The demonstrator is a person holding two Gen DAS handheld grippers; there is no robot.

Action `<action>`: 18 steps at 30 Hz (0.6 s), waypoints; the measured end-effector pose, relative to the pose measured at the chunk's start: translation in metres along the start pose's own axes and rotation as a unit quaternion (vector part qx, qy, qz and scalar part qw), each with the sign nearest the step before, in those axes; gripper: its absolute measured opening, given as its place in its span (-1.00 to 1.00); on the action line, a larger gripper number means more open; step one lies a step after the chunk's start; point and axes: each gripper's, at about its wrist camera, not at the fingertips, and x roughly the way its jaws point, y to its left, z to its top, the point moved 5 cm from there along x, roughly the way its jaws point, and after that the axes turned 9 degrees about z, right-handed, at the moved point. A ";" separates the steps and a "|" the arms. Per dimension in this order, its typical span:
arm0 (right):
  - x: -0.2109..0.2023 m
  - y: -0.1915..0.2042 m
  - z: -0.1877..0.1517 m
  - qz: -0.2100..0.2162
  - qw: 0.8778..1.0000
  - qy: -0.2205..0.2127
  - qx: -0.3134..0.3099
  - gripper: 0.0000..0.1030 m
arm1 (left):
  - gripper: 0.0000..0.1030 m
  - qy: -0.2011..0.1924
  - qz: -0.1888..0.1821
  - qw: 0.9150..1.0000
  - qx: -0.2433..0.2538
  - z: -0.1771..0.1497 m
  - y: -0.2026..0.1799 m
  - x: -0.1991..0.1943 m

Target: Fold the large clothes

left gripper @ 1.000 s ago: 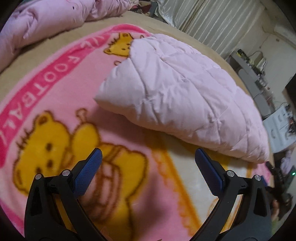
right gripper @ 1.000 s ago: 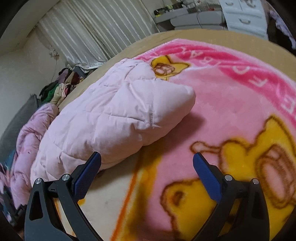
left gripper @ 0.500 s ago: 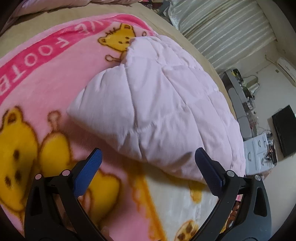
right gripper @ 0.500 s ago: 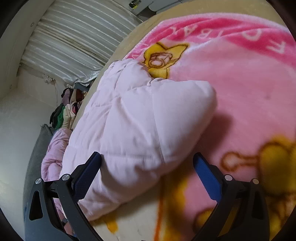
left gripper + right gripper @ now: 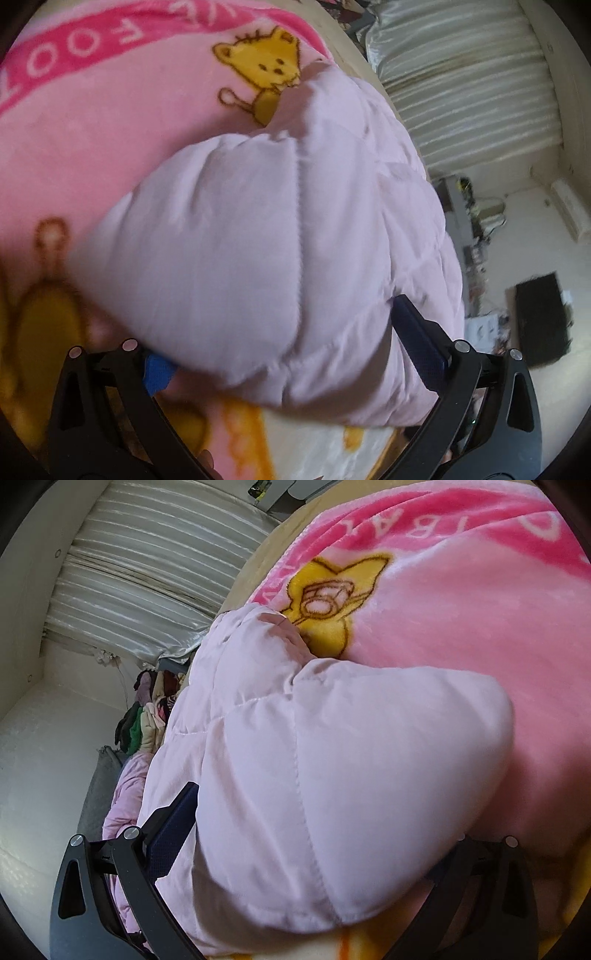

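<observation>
Folded pink quilt on a bear-print blanket.
The blanket's pink band reads "FOO" in one view and "BA" in the other, the rest cut off. Both the left gripper and the right gripper have fingers spread wide, straddling the quilt's near edge.

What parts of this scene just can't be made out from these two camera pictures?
- Left wrist view: the left gripper has one blue pad mostly buried under the pink padded jacket.
- Right wrist view: the jacket covers the right gripper's far pad.
- Both views: the jacket's underside is hidden.
- Left wrist view: the bear blanket is blurred nearby, its lettering cut off.
</observation>
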 end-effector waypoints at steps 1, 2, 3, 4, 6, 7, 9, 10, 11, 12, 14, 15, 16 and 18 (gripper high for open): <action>0.000 0.000 0.000 0.001 1.000 -0.001 -0.001 0.92 | 0.84 0.000 -0.006 1.000 -0.006 0.001 0.001 0.002; 0.001 -0.001 0.001 0.003 1.000 -0.002 -0.002 0.92 | 0.84 -0.002 -0.014 1.000 -0.015 0.002 0.002 0.005; 0.002 -0.001 0.001 0.003 1.000 -0.003 -0.003 0.92 | 0.84 -0.003 -0.017 1.000 -0.017 0.002 0.003 0.007; 0.002 -0.001 0.001 0.003 1.000 -0.004 -0.004 0.91 | 0.84 -0.005 -0.019 1.000 -0.019 0.004 0.003 0.008; 0.001 0.000 0.000 0.001 1.000 -0.004 -0.008 0.89 | 0.84 -0.011 -0.023 0.999 -0.031 0.007 0.003 0.011; 0.001 0.001 -0.001 -0.002 1.000 -0.004 -0.013 0.84 | 0.84 -0.013 -0.023 0.999 -0.038 0.009 0.003 0.012; 0.003 0.003 -0.001 -0.007 1.000 0.002 -0.028 0.70 | 0.84 -0.016 -0.023 0.999 -0.040 0.011 0.000 0.015; 0.003 0.004 -0.002 -0.007 0.999 0.006 -0.037 0.59 | 0.84 -0.020 -0.019 0.999 -0.035 0.011 -0.001 0.015; 0.004 0.005 -0.002 -0.006 0.999 0.008 -0.040 0.55 | 0.84 -0.022 -0.014 0.999 -0.030 0.011 -0.003 0.016; 0.003 0.006 -0.002 -0.003 0.999 0.011 -0.043 0.44 | 0.80 -0.024 -0.007 0.999 -0.023 0.011 -0.005 0.016; 0.003 0.010 -0.003 -0.001 0.998 0.015 -0.058 0.26 | 0.57 -0.033 -0.001 0.999 -0.001 0.012 -0.012 0.013; 0.002 0.013 -0.004 -0.003 0.998 0.015 -0.067 0.16 | 0.44 -0.040 0.005 0.999 0.019 0.011 -0.017 0.010; 0.001 0.017 -0.004 -0.005 0.997 0.015 -0.079 0.05 | 0.38 -0.045 0.009 0.998 0.035 0.010 -0.022 0.007; -0.001 0.026 -0.006 -0.013 0.994 0.013 -0.107 -0.09 | 0.12 -0.049 0.010 0.997 0.053 0.011 -0.026 0.002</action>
